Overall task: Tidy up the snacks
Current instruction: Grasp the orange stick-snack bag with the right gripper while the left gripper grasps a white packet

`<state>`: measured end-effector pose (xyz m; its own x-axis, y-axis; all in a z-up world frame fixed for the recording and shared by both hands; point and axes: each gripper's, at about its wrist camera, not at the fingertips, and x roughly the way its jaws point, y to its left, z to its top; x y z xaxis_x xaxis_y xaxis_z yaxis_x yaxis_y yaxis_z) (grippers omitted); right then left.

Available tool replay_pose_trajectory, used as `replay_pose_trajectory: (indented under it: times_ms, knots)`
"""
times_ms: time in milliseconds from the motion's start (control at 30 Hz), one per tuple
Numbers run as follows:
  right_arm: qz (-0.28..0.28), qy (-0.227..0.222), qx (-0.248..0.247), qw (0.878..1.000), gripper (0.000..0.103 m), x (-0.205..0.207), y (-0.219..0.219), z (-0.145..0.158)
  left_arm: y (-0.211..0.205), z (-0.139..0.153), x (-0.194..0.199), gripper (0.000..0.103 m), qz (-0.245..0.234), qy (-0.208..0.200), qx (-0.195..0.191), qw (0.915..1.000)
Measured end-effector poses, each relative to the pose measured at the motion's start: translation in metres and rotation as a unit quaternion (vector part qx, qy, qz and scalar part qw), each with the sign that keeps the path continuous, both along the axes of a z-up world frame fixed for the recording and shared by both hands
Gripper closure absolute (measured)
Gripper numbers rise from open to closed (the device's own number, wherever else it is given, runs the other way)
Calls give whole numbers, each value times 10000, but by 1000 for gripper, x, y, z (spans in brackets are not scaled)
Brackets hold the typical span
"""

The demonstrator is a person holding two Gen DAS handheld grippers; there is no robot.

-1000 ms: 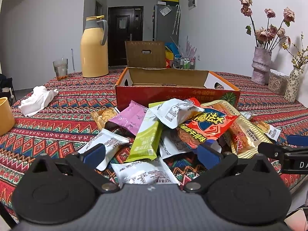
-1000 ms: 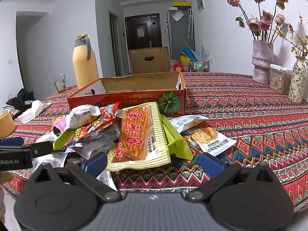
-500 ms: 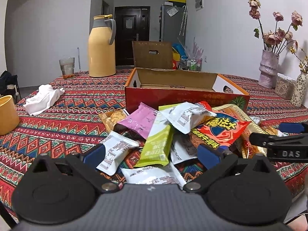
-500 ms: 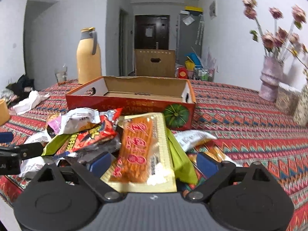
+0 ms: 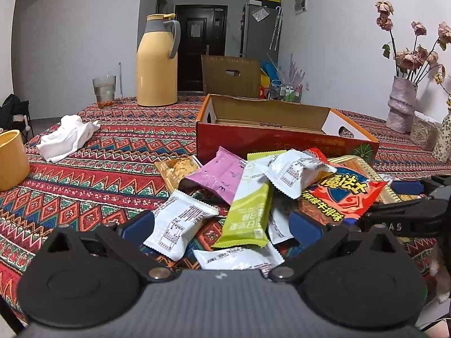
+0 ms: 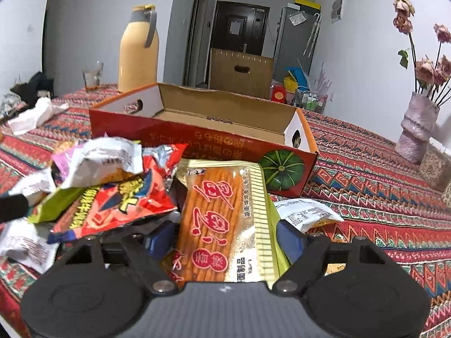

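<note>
The tabletop [image 5: 112, 146] wears a red zigzag-patterned cloth, and on it, behind the snack heap, sits an open orange cardboard box [image 6: 203, 138] with a pumpkin printed on its near corner; what can be seen of its floor looks bare. Farther back stand a yellow thermos jug [image 5: 157, 62] and a drinking glass [image 5: 104, 87], with a pink vase of dried roses [image 5: 401, 104] off to the right side. A crumpled white cloth [image 5: 67, 136] lies left of the box.

The snacks are piled just in front of the box. Largest is a yellow-edged packet of orange sticks [image 6: 222, 219] — it lies lengthwise between the fingers of the right tongs [image 6: 225, 242], whose jaws have just been closing around it; whether the pads already press its edges I cannot tell, since the packet hides them. Beside it rests a red crisp packet [image 5: 341, 194], then a lime-green bar [image 5: 248, 217], a pink packet [image 5: 220, 177] and several white sachets [image 5: 180, 225].

The left tongs [image 5: 222, 231] stand apart over the near sachets, gripping nothing.
</note>
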<state>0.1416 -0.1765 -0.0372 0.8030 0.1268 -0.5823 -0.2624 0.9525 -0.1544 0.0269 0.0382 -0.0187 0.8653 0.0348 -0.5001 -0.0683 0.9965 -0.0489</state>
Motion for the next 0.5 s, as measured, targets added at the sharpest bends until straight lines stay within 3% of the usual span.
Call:
replay_pose_trajectory:
  times_ms: [200,500]
  knots:
    - [115,-87,-394,9991,26,-3,6,-6,2,-2,3,0,-13,27,-60,10000]
    - [-22,-234,-230,9995,67,-4,-11,4,4,-1,2,0,29,32,-100,9999]
